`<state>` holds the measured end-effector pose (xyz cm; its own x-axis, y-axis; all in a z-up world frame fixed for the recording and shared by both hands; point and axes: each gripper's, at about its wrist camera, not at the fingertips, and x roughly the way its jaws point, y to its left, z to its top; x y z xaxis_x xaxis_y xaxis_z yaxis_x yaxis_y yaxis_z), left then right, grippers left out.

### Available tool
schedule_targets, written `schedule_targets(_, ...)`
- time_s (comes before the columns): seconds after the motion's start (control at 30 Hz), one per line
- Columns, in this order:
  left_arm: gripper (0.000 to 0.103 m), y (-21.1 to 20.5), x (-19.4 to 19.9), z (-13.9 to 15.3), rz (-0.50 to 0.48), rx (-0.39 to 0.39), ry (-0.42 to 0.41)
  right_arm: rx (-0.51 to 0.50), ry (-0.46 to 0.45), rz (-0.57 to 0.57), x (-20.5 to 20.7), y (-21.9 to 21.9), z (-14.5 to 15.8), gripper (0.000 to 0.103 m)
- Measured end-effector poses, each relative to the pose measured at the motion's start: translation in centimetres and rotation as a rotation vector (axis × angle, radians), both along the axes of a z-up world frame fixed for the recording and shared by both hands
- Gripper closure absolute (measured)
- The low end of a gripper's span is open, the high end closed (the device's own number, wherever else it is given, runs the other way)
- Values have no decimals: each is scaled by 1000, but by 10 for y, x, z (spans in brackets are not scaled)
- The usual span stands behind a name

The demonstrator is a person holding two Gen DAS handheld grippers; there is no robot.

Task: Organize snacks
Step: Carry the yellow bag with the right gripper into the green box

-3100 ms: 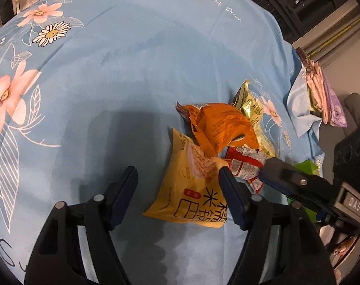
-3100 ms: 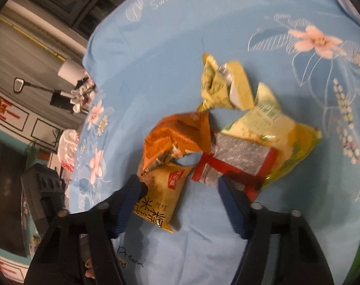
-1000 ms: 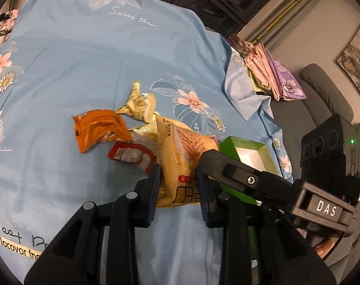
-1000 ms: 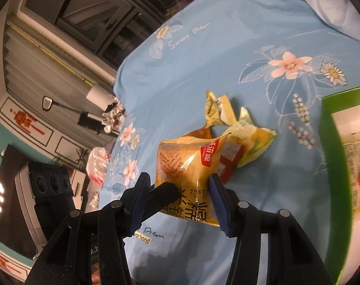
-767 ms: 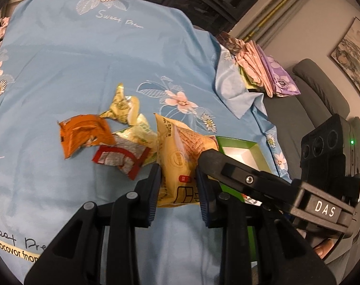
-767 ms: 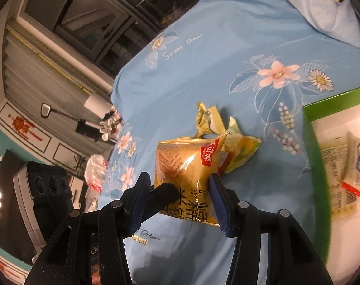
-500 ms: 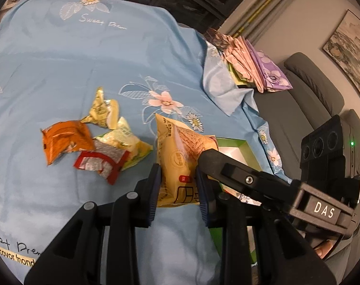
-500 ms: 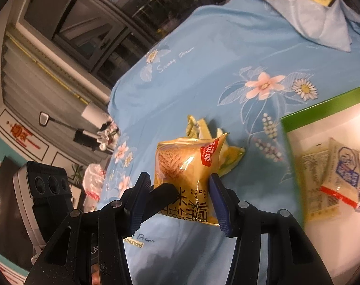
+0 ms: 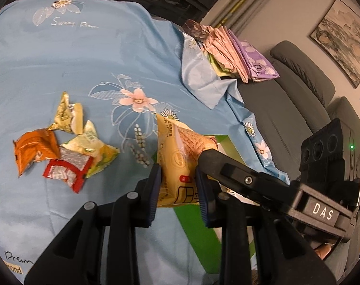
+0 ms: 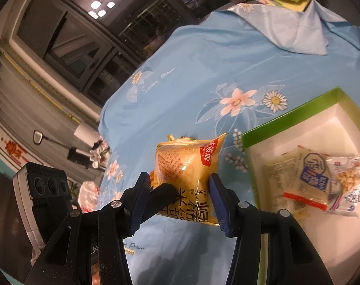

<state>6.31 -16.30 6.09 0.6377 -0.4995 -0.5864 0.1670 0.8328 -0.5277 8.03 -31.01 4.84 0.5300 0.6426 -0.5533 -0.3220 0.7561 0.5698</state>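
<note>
Left gripper (image 9: 178, 190): jaws narrowly parted, pads pressed on both sides of yellow packet (image 9: 180, 163). Right gripper (image 10: 182, 197): jaws somewhat wider, clamped on same packet (image 10: 187, 171) from its other end. Packet held in air between the two, above blue cloth (image 9: 84, 66), just beside green box (image 10: 286, 118).

Packet: long axis running away from each camera, upper sealed edge pointing up and away; printed characters near jaws, red corner label top right in right view.

Left view only: loose pile on cloth, well left of jaws — orange packet (image 9: 35, 148), red packet (image 9: 65, 169), pale yellow packets (image 9: 84, 137); folded fabrics (image 9: 229, 52) far right; sofa (image 9: 298, 90). Box mostly hidden behind right gripper's body there.

Right view only: box interior, white, holding several packets (image 10: 317, 178); dark windows (image 10: 96, 47) beyond cloth.
</note>
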Motion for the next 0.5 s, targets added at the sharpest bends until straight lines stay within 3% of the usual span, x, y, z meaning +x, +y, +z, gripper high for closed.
schedule_targets(0.5,75,-41,21,-5,-90,-9,19,7,12,-120,1,-45,-1,49)
